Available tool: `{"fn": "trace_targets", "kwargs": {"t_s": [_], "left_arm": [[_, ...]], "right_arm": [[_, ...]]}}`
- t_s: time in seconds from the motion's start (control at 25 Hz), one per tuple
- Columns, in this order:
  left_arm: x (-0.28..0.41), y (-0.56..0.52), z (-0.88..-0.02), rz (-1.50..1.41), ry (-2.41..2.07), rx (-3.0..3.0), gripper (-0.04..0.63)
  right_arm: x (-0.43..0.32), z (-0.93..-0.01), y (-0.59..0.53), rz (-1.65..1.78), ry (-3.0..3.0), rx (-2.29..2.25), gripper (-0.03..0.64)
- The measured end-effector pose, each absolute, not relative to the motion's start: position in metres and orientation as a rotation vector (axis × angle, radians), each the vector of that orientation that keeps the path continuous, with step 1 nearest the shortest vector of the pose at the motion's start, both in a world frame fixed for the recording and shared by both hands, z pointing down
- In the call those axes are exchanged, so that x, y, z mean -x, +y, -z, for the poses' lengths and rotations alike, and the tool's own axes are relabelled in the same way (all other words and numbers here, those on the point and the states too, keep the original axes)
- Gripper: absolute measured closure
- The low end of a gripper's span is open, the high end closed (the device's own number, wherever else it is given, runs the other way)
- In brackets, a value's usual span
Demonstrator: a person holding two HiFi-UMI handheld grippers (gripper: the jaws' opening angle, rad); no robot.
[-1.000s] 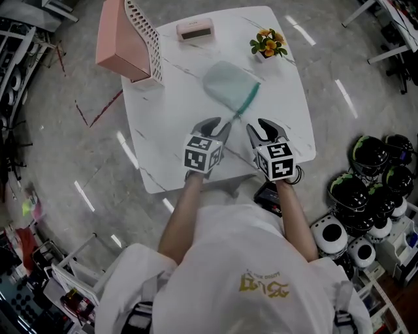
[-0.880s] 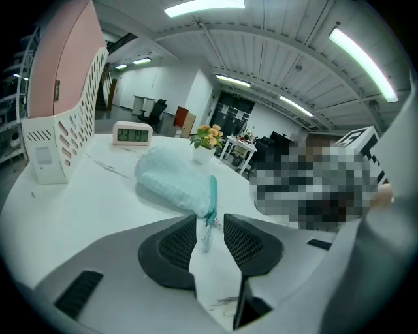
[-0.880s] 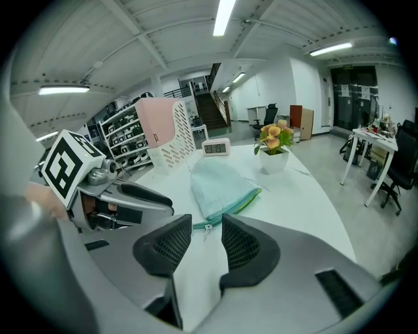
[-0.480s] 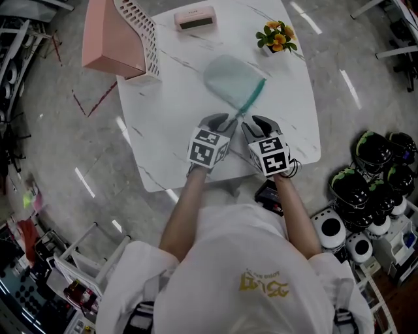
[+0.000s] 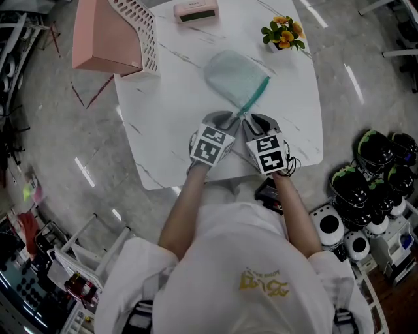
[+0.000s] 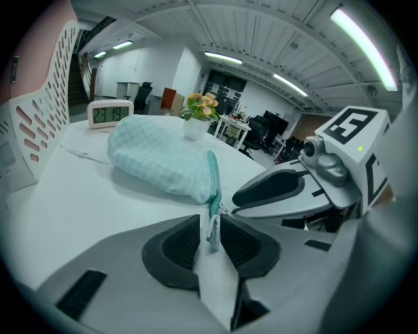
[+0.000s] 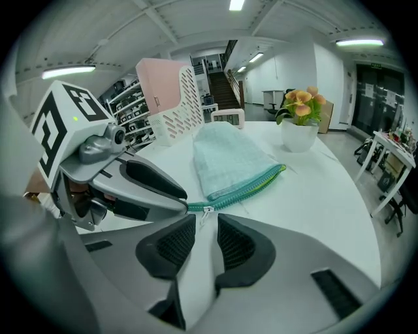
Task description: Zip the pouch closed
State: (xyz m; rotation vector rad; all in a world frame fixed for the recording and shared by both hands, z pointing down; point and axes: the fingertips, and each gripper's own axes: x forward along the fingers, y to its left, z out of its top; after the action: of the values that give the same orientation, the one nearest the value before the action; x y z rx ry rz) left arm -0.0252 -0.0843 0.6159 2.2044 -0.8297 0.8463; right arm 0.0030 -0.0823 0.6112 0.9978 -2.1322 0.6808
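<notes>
A pale green checked pouch (image 5: 234, 75) lies flat on the white marble table (image 5: 163, 130), its teal zipper (image 5: 253, 99) running toward me. Both grippers meet at the zipper's near end. My left gripper (image 5: 222, 121) (image 6: 209, 225) has just been closing; the zipper's end tab (image 6: 212, 222) stands between its pads, with a gap still showing. My right gripper (image 5: 252, 124) (image 7: 206, 228) has also been closing, and the small metal zipper pull (image 7: 205, 211) hangs just at its fingertips, not pinched. Each gripper shows in the other's view, close alongside.
A pink perforated file holder (image 5: 108, 32) stands at the table's far left, with a pink digital clock (image 5: 196, 11) and a small flower pot (image 5: 284, 34) at the back. Black and white helmets (image 5: 366, 189) crowd the floor to the right.
Both grippers have dropped lower and come closer together at the near end of the zipper, and their jaws have narrowed. The pouch has not moved on the table.
</notes>
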Motion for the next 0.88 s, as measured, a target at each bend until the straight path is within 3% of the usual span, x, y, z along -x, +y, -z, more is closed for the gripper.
{"fn": "trace_targets", "kwargs": {"t_s": [0.88], "left_arm": [[0.012, -0.087, -0.624, -1.073, -0.741, -2.314, 0.531]], "right_arm": [[0.006, -0.619, -0.087, -0.478, -2.111, -0.914, 0.584]]}}
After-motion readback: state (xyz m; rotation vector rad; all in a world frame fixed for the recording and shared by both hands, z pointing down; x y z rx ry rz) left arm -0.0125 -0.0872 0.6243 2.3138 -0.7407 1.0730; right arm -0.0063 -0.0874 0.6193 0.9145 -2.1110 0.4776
